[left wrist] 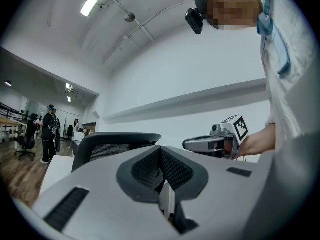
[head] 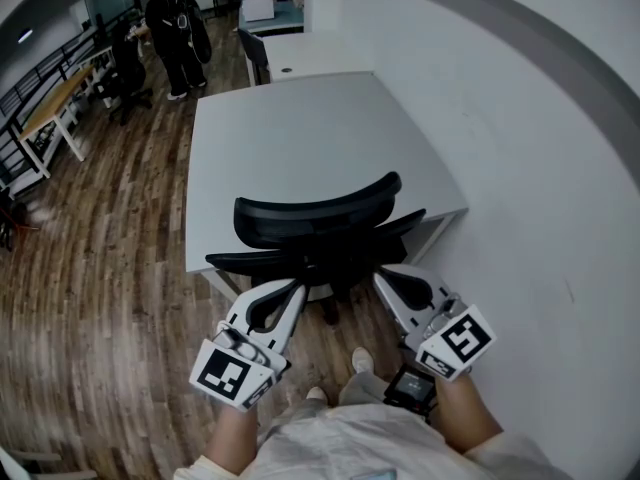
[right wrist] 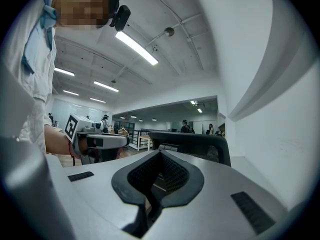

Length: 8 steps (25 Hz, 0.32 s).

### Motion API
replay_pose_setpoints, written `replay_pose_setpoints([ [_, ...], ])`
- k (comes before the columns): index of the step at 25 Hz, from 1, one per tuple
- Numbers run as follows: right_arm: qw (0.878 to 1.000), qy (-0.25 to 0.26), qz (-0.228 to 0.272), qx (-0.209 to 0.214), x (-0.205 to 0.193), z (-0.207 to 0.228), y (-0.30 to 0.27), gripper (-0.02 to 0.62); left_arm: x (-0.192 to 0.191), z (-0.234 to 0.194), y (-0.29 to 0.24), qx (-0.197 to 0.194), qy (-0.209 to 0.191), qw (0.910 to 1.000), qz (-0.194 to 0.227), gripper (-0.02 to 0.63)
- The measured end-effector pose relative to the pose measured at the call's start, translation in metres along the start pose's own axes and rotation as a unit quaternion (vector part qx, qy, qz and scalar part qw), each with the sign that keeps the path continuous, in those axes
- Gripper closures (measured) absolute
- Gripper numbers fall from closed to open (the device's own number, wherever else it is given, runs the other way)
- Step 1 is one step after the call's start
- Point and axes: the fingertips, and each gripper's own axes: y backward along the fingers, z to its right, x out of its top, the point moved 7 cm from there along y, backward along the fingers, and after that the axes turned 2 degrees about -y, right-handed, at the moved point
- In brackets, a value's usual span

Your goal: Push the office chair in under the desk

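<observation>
The black office chair (head: 316,220) stands at the near edge of the grey desk (head: 300,133), its mesh backrest toward me and its seat partly under the desk top. My left gripper (head: 297,287) and right gripper (head: 381,276) point level at the chair's back, one on each side of its centre column, tips close to it. Both are shut, pads together, with nothing between them. In the left gripper view the left gripper (left wrist: 160,148) has the backrest (left wrist: 112,145) just beyond it. The right gripper (right wrist: 160,153) faces the backrest (right wrist: 197,143) likewise.
A white wall (head: 530,168) runs close along the desk's right side. Wooden floor (head: 100,258) spreads to the left. A person in black (head: 175,28) stands far back by other desks and chairs. The holder's shoes (head: 361,360) are just behind the chair.
</observation>
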Motion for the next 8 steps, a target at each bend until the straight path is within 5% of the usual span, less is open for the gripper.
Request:
replay_pose_setpoints([
  [8, 1.0, 0.006, 0.002, 0.002, 0.002, 0.0033, -0.0024, 0.563, -0.0024, -0.0035, -0.0053, -0.001, 0.0, 1.0, 0.002, 0.603],
])
